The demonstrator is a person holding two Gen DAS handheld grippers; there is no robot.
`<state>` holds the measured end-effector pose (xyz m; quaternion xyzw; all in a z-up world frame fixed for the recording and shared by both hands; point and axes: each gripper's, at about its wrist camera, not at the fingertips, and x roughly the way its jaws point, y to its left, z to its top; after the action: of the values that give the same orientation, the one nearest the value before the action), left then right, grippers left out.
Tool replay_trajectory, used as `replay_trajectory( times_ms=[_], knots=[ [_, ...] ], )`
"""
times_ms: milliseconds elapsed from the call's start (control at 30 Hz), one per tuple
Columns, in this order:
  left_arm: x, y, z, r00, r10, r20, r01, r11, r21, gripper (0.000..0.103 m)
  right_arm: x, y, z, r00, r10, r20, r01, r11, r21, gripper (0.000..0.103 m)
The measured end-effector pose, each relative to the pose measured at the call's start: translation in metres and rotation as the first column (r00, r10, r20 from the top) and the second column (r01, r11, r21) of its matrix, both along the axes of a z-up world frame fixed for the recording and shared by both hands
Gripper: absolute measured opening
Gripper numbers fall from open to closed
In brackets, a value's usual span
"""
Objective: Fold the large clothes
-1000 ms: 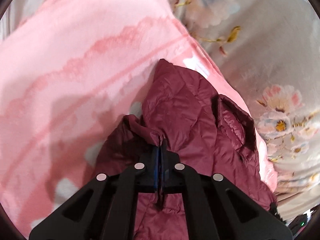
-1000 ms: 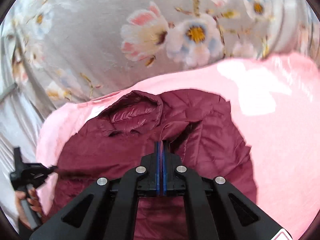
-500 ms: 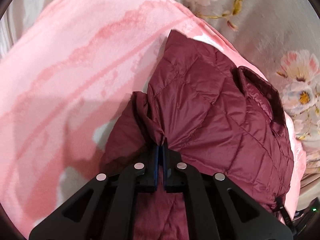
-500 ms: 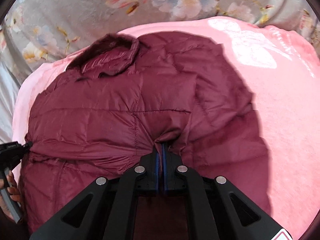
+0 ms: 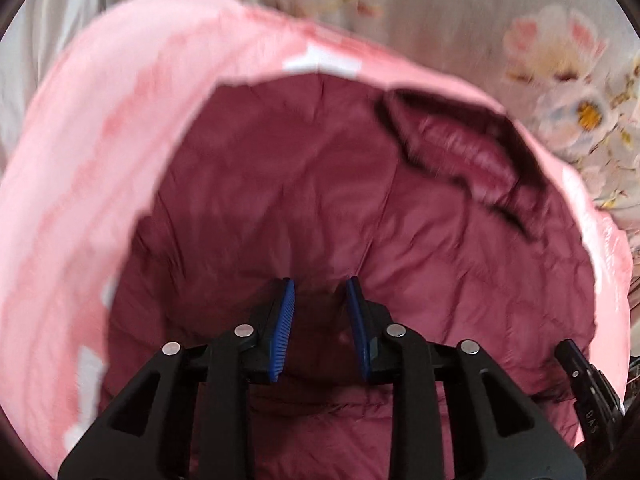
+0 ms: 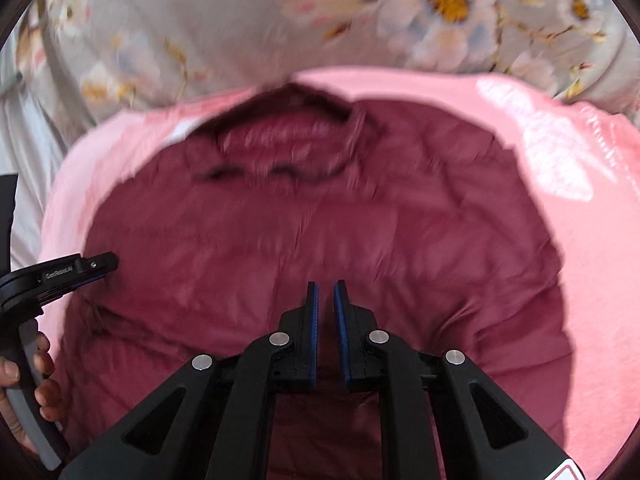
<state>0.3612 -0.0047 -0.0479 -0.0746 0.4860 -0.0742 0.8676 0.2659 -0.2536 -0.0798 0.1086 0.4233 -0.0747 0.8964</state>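
- The maroon puffer jacket [image 5: 360, 216] lies spread, collar [image 6: 280, 140] at the far end, on a pink blanket [image 5: 100, 140] that covers a bed with a floral sheet [image 6: 200, 32]. It looks smoothed but not yet folded, so I'd say most of the folding is still to come.
- The left gripper [image 5: 320, 312] has its fingers parted with nothing between them, poised just above the quilted fabric. The right gripper [image 6: 325, 312] is also released, though its gap is narrower; it holds nothing either.
- Slippery shell fabric is my main worry: a shallow pinch could catch only the top layer, and the padding beneath would slide away as it lifts.
- The narrow gap on the right may not take in a thick quilted edge; it could push the cloth ahead of it and bunch it up.
- If either gripper grabs the blanket along with the jacket, the whole bedding would drag and spoil the layout.
- Puffy filling tends to spring back, so any fold released too soon may reopen.
- Both views are blurred, so I cannot tell exactly where the hem or sleeves lie; a grab could land on the wrong part.
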Motion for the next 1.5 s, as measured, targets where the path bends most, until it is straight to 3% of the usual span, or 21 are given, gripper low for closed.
replay_trajectory(
  times_ms=[167, 433, 567, 700, 767, 867, 933, 1033, 1100, 1167, 1200, 1233, 1267, 1300, 1433, 1500],
  knots=[
    [-0.010, -0.003, -0.014, 0.999, -0.024, 0.045, 0.023, 0.999, 0.035, 0.026, -0.006, -0.001, -0.017, 1.000, 0.001, -0.002, -0.001, 1.000, 0.014, 0.010],
    [-0.025, -0.021, -0.022, 0.987, -0.048, 0.151, 0.022, 0.986, 0.168, 0.026, -0.005, 0.006, -0.023, 1.000, 0.000, 0.016, 0.001, 0.999, -0.049, 0.010],
    [-0.023, -0.020, -0.022, 0.986, -0.047, 0.158, 0.021, 0.986, 0.164, 0.026, -0.007, -0.001, -0.023, 1.000, 0.002, 0.024, -0.002, 1.000, -0.008, 0.010],
    [-0.022, -0.010, -0.013, 0.993, -0.057, 0.106, 0.045, 0.993, 0.110, 0.028, -0.013, -0.016, -0.009, 1.000, 0.002, 0.000, -0.002, 0.995, 0.099, 0.013],
    [-0.020, 0.000, 0.006, 0.992, -0.071, 0.100, 0.069, 0.997, 0.029, 0.033, -0.017, -0.027, 0.012, 0.999, -0.008, 0.054, 0.000, 0.987, 0.164, 0.022],
    [0.000, 0.008, 0.041, 0.988, -0.072, 0.134, 0.081, 0.995, -0.060, 0.049, -0.003, -0.042, 0.043, 0.993, -0.029, 0.114, 0.003, 0.974, 0.227, 0.044],
    [0.028, 0.004, 0.054, 0.989, -0.090, 0.115, 0.108, 0.982, -0.157, 0.062, 0.019, -0.052, 0.054, 0.990, -0.032, 0.134, -0.008, 0.957, 0.291, 0.047],
    [0.075, -0.013, 0.049, 0.993, -0.111, 0.036, 0.116, 0.958, -0.262, 0.062, 0.060, -0.067, 0.048, 0.992, -0.063, 0.112, 0.014, 0.920, 0.393, 0.047],
    [0.107, -0.025, 0.030, 0.993, -0.115, -0.037, 0.097, 0.941, -0.325, 0.062, 0.085, -0.078, 0.027, 0.993, -0.099, 0.057, 0.058, 0.869, 0.492, 0.047],
    [0.127, -0.033, 0.010, 0.988, -0.112, -0.110, 0.064, 0.927, -0.371, 0.060, 0.104, -0.087, 0.004, 0.991, -0.131, -0.005, 0.110, 0.811, 0.574, 0.047],
    [0.134, -0.036, 0.000, 0.983, -0.110, -0.144, 0.045, 0.918, -0.393, 0.055, 0.110, -0.086, -0.002, 0.991, -0.135, -0.019, 0.120, 0.800, 0.588, 0.046],
    [0.141, -0.040, -0.010, 0.978, -0.115, -0.172, 0.033, 0.907, -0.419, 0.042, 0.116, -0.085, -0.006, 0.991, -0.129, -0.024, 0.118, 0.798, 0.591, 0.036],
    [0.143, -0.044, -0.015, 0.975, -0.121, -0.186, 0.032, 0.906, -0.423, 0.032, 0.120, -0.083, -0.006, 0.993, -0.116, -0.019, 0.105, 0.804, 0.586, 0.016],
    [0.144, -0.049, -0.019, 0.971, -0.140, -0.194, 0.045, 0.904, -0.425, 0.011, 0.123, -0.078, 0.000, 0.996, -0.092, 0.003, 0.073, 0.817, 0.572, 0.009],
    [0.136, -0.047, -0.007, 0.980, -0.160, -0.115, 0.103, 0.914, -0.392, 0.009, 0.104, -0.065, 0.040, 0.987, -0.060, 0.146, 0.001, 0.927, 0.375, 0.007],
    [0.132, -0.041, -0.009, 0.981, -0.169, -0.097, 0.119, 0.913, -0.390, 0.009, 0.104, -0.066, 0.032, 0.993, -0.040, 0.114, 0.001, 0.945, 0.327, 0.007]
  ],
)
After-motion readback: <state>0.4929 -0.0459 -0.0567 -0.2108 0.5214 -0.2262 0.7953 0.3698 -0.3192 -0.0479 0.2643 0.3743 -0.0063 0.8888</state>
